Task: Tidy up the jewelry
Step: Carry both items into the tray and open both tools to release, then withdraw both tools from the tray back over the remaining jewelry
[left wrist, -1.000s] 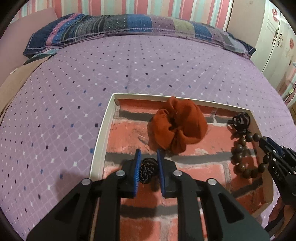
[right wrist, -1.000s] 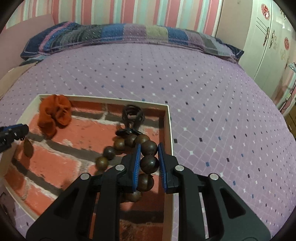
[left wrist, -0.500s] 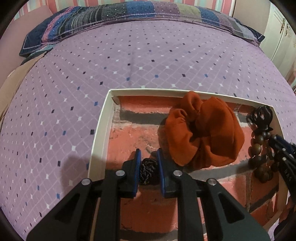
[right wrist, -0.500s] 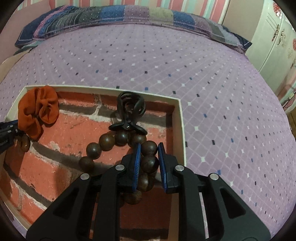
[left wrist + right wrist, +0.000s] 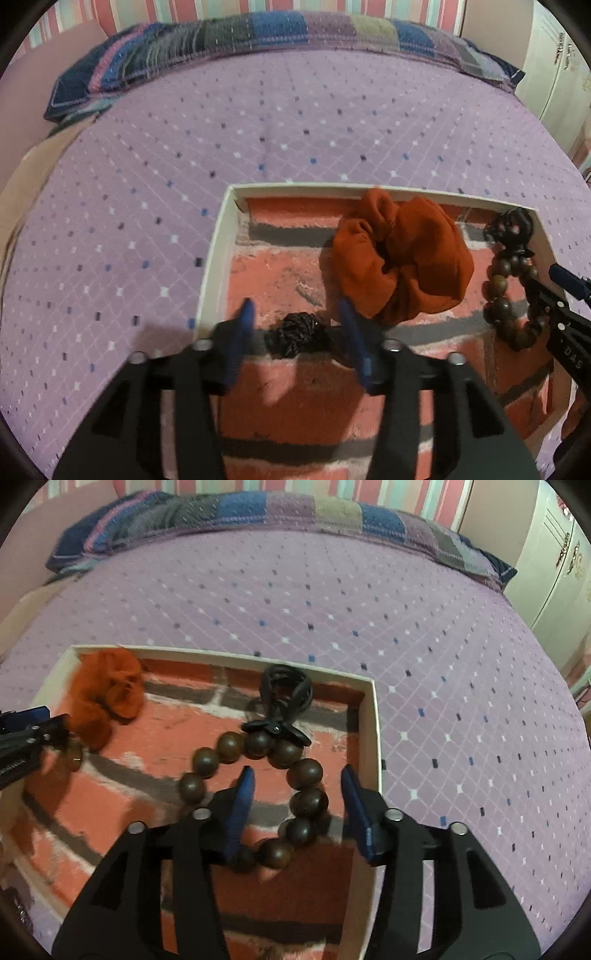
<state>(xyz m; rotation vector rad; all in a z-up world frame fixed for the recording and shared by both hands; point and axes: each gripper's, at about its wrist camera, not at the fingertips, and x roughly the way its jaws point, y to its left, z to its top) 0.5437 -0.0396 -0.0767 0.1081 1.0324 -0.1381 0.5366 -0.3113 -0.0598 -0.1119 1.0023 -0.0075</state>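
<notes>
Lettering: white characters on the black body of the right gripper [image 5: 567,284], seen at the edge of the left wrist view, too partial to read; left gripper [image 5: 295,321], black with blue pads, jaws spread wide, grasping nothing; small dark braided cord ornament [image 5: 297,334] lies between its fingertips on the brick-printed floor of the shallow white-rimmed cardboard tray [image 5: 214,258]; rust-orange fabric scrunchie [image 5: 402,258] just beyond; right gripper [image 5: 297,794] likewise released, straddling the bracelet of dark brown wooden beads [image 5: 304,773] inside the tray [image 5: 373,731], beside a black plastic claw hair clip [image 5: 284,701]; tray rests on purple diamond-patterned bedspread [image 5: 406,627]
</notes>
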